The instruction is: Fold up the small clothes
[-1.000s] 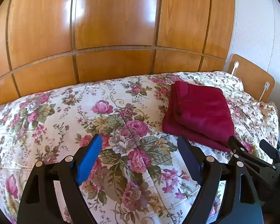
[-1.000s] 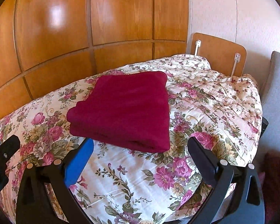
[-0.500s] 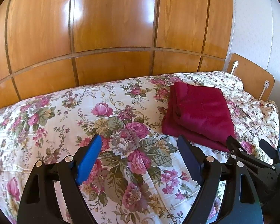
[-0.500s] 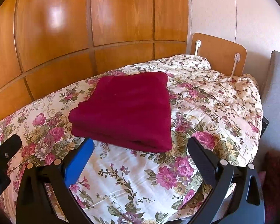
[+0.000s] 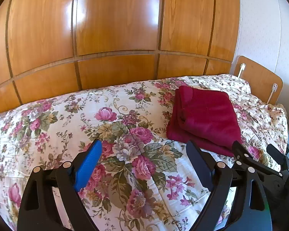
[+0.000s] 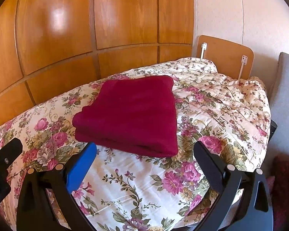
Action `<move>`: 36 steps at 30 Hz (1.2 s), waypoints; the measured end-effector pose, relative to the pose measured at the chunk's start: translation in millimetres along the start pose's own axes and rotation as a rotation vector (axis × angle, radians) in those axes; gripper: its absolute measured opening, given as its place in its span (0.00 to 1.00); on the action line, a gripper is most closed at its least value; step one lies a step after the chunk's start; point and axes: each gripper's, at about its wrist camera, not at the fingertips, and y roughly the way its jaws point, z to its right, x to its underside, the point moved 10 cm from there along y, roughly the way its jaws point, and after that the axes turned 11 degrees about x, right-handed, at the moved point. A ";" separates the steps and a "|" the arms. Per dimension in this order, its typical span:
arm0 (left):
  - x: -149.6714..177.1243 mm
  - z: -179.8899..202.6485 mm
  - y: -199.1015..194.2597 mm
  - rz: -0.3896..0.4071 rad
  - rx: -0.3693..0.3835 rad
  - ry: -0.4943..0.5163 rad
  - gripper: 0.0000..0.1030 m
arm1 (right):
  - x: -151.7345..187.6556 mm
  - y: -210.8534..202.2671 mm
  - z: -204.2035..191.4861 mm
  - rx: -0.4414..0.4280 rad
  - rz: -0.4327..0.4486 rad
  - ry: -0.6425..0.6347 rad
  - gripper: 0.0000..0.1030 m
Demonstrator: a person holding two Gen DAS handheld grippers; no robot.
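Observation:
A dark red garment [image 6: 133, 113] lies folded into a neat thick rectangle on the floral bedspread [image 6: 212, 100]. In the left wrist view the same garment [image 5: 206, 115] sits right of centre, beyond my fingers. My left gripper [image 5: 144, 152] is open over bare bedspread [image 5: 67, 119], with nothing between its fingers. My right gripper [image 6: 144, 150] is open too, its fingertips just short of the garment's near edge and not touching it. The right gripper [image 5: 260, 154] also shows at the lower right of the left wrist view.
Glossy wooden wardrobe doors [image 5: 115, 28] run along the far side of the bed. A wooden headboard [image 6: 225, 55] stands at the right end. A grey upholstered panel [image 6: 285, 96] borders the bed's right side, with a dark red cushion [image 6: 285, 188] below it.
Both views have shifted very slightly, so the garment sits a touch lower in the right wrist view. The grippers stay open and the garment lies unmoved.

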 end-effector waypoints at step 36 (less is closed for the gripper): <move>-2.6 0.2 4.1 0.013 0.000 0.005 0.89 | 6.7 5.2 -1.4 0.007 -0.011 0.000 0.98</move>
